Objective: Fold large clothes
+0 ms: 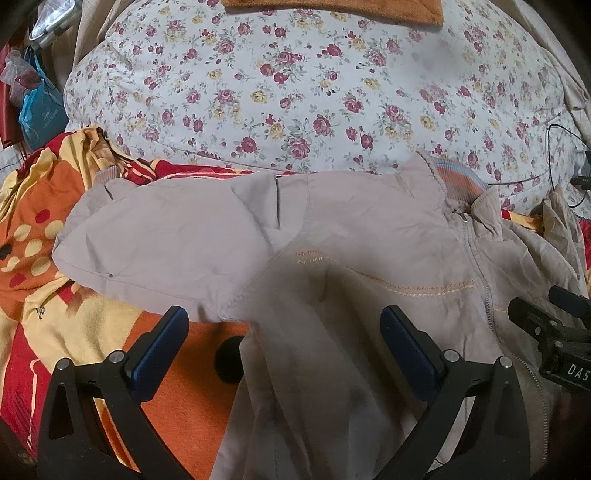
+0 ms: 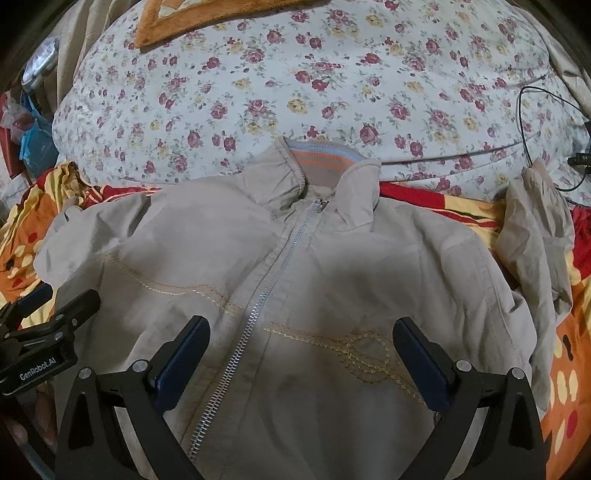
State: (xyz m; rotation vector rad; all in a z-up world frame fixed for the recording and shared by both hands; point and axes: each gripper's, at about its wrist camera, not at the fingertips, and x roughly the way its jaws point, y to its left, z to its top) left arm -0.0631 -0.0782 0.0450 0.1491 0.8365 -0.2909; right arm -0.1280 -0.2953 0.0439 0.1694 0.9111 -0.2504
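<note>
A beige zip-up jacket (image 2: 332, 280) lies front-up on the bed, zipper (image 2: 273, 280) closed, striped collar (image 2: 321, 158) at the far side. In the left wrist view the jacket (image 1: 332, 258) shows its left sleeve (image 1: 166, 229) spread out sideways. The other sleeve (image 2: 535, 236) lies bunched at the right. My left gripper (image 1: 284, 325) is open and empty above the jacket's left armpit area. My right gripper (image 2: 301, 336) is open and empty above the chest embroidery. Each gripper shows at the edge of the other's view.
The jacket rests on an orange, red and yellow blanket (image 1: 44, 258). A white floral quilt (image 2: 332, 81) fills the far side, with an orange towel (image 1: 332, 9) beyond. A black cable (image 2: 546, 122) lies at the right. Bags (image 1: 37, 107) stand at the left.
</note>
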